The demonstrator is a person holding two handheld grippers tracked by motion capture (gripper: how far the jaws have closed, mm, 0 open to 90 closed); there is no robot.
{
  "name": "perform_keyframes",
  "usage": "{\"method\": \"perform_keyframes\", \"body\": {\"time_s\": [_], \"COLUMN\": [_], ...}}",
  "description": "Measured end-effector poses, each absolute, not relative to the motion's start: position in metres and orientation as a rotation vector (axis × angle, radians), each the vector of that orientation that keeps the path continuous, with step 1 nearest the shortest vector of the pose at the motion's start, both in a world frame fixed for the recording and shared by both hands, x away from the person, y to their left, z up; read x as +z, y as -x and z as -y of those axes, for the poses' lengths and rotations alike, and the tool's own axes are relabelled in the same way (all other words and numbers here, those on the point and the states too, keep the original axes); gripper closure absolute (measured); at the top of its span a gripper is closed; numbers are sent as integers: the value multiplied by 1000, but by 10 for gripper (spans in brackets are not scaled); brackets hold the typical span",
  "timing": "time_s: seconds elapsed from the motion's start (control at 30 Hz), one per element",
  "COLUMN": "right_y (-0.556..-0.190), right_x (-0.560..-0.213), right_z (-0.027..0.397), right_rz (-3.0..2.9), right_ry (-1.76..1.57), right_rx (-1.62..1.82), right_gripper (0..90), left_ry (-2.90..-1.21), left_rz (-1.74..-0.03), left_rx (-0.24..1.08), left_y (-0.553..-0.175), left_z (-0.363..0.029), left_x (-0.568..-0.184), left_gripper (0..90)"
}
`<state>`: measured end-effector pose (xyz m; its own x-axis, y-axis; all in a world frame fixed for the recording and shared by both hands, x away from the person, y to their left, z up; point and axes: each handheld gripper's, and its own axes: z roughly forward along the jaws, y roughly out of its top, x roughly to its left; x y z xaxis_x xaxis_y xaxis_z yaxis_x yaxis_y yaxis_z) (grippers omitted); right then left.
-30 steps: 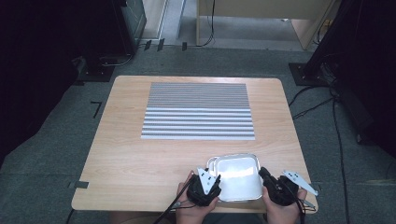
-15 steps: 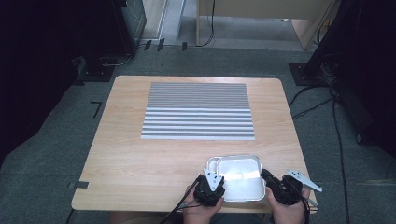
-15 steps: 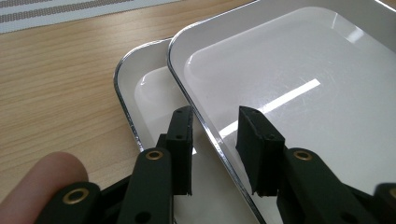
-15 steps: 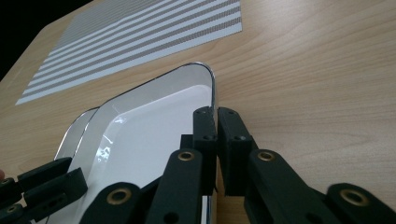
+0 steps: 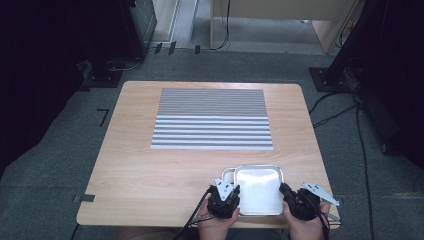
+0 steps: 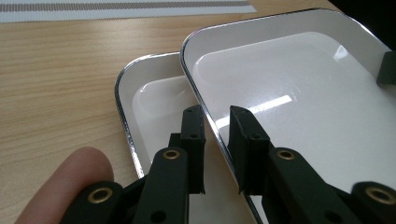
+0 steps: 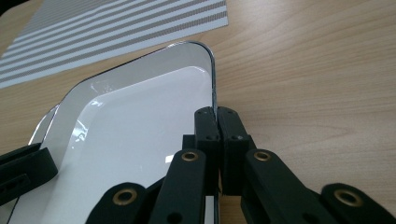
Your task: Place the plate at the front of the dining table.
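Trays are sitting stacked at the near edge of the bench (image 5: 150,175), just this side of the striped mat (image 5: 212,119). I am holding a tool in each hand, one at either side of them. The upper tray (image 5: 257,190) is lying askew on the lower tray (image 5: 228,173), whose corner is peeking out at the far left. In the left gripper view the upper tray (image 6: 299,93) is overlapping the lower tray (image 6: 154,98), its rim raised above the one beneath.

My right tool (image 7: 215,116) is clamping the right rim of the upper tray (image 7: 140,121), its jaws pressed flat together on the thin metal edge.

My left tool (image 6: 215,122) is straddling the left rim of the upper tray, and its jaws have just been closing; they are standing narrow with the rim running between them, a small gap showing on either side, so the pads are not yet pressing. One of my fingers (image 6: 70,172) is showing beside that tool, over the bench (image 6: 56,70).
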<state>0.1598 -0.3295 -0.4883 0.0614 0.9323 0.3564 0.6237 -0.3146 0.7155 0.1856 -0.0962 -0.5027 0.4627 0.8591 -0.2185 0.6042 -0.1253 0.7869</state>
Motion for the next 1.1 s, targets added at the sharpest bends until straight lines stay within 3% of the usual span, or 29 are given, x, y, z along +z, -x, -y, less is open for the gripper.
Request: {"method": "perform_keyframes", "body": {"time_s": [0.53, 1.1], "right_y": [-185, -251], "right_x": [-466, -445], "right_z": [301, 255], "right_rz": [-1587, -1647], "right_ry": [-1899, -1808], "right_rx": [1204, 1245], "right_gripper": [891, 889], "left_ry": [-1732, -1657], "left_rz": [-1264, -1347], "left_rx": [420, 498], "left_y": [-205, -259], "left_z": [63, 20], "left_x": [-479, -459], "left_gripper": [782, 802]}}
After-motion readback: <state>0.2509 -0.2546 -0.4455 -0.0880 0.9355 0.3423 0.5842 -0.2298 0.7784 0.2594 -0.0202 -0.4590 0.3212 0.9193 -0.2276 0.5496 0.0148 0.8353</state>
